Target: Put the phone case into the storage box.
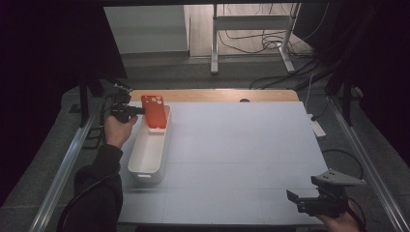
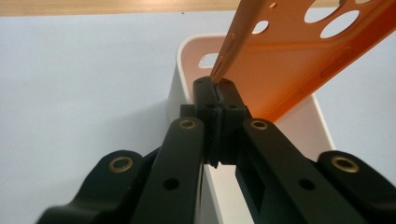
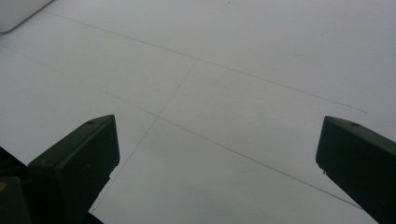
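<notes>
My left gripper (image 1: 129, 111) sits at the far left of the table (image 1: 241, 159), jaws pressed together on the edge of an orange phone case (image 1: 154, 110). In the left gripper view the two black jaws meet on the case's thin side wall (image 2: 223, 63) — no gap between them apart from the case rim itself. The case's inner face and its camera cut-outs (image 2: 343, 23) slant up and to the right of the jaws.

The case is held above the far end of a long white bin (image 1: 149, 153). Seen from above, its lower end overlaps the bin's far rim; I cannot tell whether it touches the rim or floor of the bin. The bin lies lengthwise along the table's left side, just beside my left hand (image 1: 119, 129).

My right gripper (image 1: 309, 200) is at the near right corner of the table, well apart from bin and case. Its jaws are spread wide — in the right gripper view they (image 3: 219, 154) stand at opposite edges with only bare white table surface (image 3: 224, 70) between them. A corner of the white bin (image 3: 16, 14) shows at the upper left there.
</notes>
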`<move>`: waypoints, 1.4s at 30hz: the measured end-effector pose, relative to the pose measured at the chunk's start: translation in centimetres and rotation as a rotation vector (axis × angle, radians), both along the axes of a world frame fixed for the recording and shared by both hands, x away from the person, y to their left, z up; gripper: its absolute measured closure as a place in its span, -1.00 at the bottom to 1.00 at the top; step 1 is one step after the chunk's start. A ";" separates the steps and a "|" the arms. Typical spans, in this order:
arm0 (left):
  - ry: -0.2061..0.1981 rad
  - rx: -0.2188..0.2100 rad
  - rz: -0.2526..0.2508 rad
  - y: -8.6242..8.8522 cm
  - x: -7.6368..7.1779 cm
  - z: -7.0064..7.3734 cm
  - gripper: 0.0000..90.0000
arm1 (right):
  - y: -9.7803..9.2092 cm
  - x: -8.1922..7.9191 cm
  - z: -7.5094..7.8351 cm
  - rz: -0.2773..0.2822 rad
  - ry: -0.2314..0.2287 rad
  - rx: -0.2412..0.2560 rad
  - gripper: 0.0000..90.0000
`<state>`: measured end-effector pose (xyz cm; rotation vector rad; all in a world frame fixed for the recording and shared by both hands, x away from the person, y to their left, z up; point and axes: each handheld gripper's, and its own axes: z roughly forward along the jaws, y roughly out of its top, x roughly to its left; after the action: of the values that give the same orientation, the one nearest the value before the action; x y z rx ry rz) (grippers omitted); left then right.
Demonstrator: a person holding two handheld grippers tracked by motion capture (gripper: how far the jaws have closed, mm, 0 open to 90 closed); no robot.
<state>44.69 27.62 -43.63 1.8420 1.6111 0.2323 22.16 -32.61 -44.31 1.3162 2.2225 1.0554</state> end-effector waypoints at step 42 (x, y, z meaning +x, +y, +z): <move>-0.047 -0.009 -0.029 -1.1 0.1 -1.0 0.59 | 0.1 -0.1 0.0 0.013 -0.002 -0.009 -1.00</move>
<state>44.74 26.48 -44.59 1.8380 1.5500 0.2538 22.11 -32.51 -44.31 1.2982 2.2349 1.0490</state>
